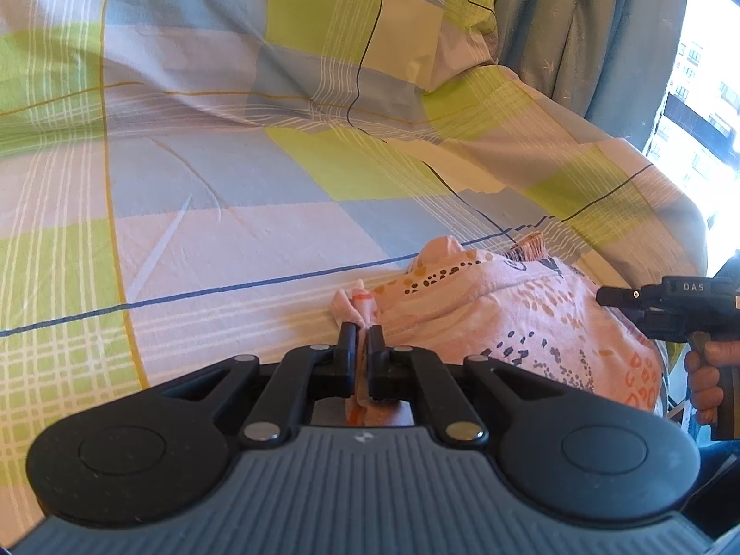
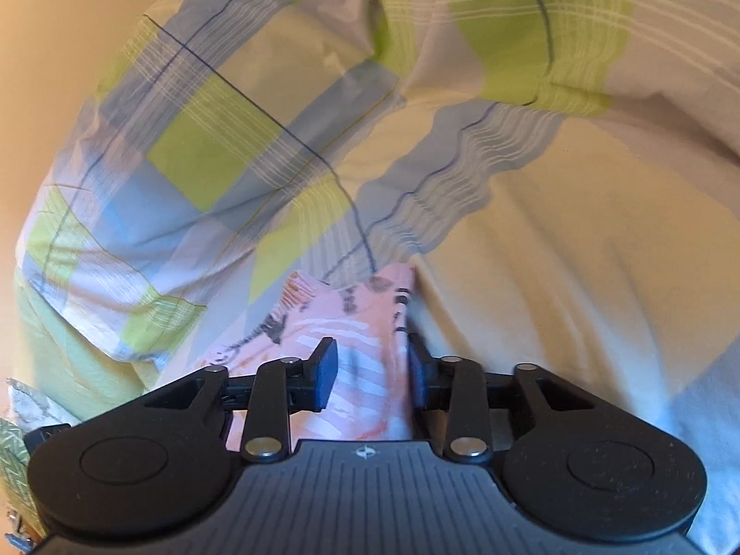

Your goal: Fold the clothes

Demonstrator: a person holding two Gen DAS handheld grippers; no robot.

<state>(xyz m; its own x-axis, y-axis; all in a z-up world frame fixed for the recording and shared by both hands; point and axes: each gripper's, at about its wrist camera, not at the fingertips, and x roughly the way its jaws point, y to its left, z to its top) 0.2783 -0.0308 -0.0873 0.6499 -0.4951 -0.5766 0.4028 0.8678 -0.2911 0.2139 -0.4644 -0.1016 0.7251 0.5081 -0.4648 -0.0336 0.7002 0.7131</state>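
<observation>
A pink garment with dark and orange dot prints lies bunched on the checked bedsheet. My left gripper is shut on a twisted corner of it at its left end. At the right edge of the left wrist view, a hand holds my right gripper over the garment's far side. In the right wrist view, the right gripper stands open, its fingers partly apart. The pink garment fills the gap and runs on under the left finger.
Pillows in the same green, blue and cream check are heaped behind the garment. A grey-green curtain and a bright window stand at the right. A plain orange wall borders the bed on the other side.
</observation>
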